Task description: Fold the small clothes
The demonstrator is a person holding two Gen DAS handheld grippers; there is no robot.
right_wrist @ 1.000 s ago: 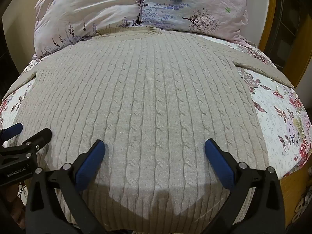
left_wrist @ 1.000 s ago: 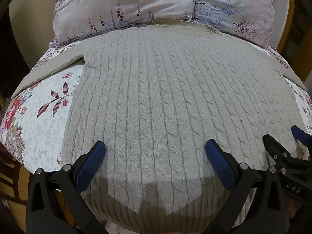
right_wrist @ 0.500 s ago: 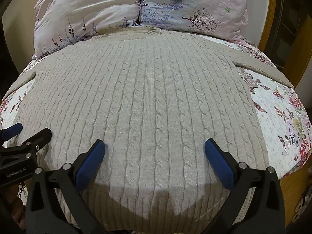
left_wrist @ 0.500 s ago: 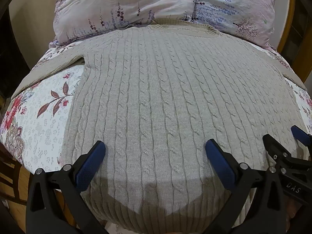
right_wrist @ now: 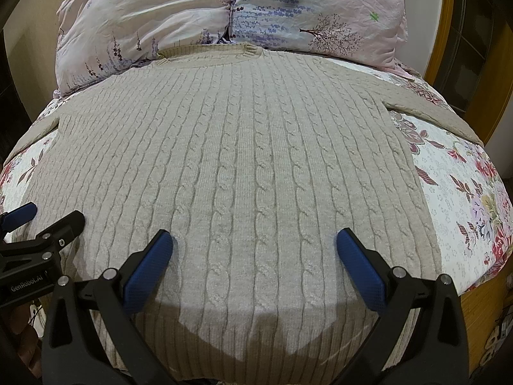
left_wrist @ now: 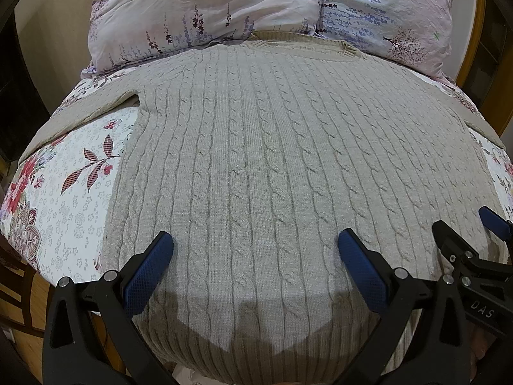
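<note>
A beige cable-knit sweater (left_wrist: 272, 160) (right_wrist: 243, 166) lies flat on the bed, collar toward the pillows, hem nearest me, both sleeves spread to the sides. My left gripper (left_wrist: 255, 247) hovers open over the lower left part of the hem with nothing between its blue pads. Over the lower right part my right gripper (right_wrist: 255, 247) stands open too, likewise holding nothing. Each gripper shows at the edge of the other's view: the right gripper (left_wrist: 465, 234) in the left wrist view, the left gripper (right_wrist: 48, 221) in the right wrist view.
Two floral pillows (left_wrist: 256, 9) (right_wrist: 231, 12) lie at the head of the bed behind the collar. A flowered sheet (left_wrist: 70, 199) (right_wrist: 461, 199) covers the mattress on either side. A wooden bed frame (right_wrist: 439, 22) rises at the right.
</note>
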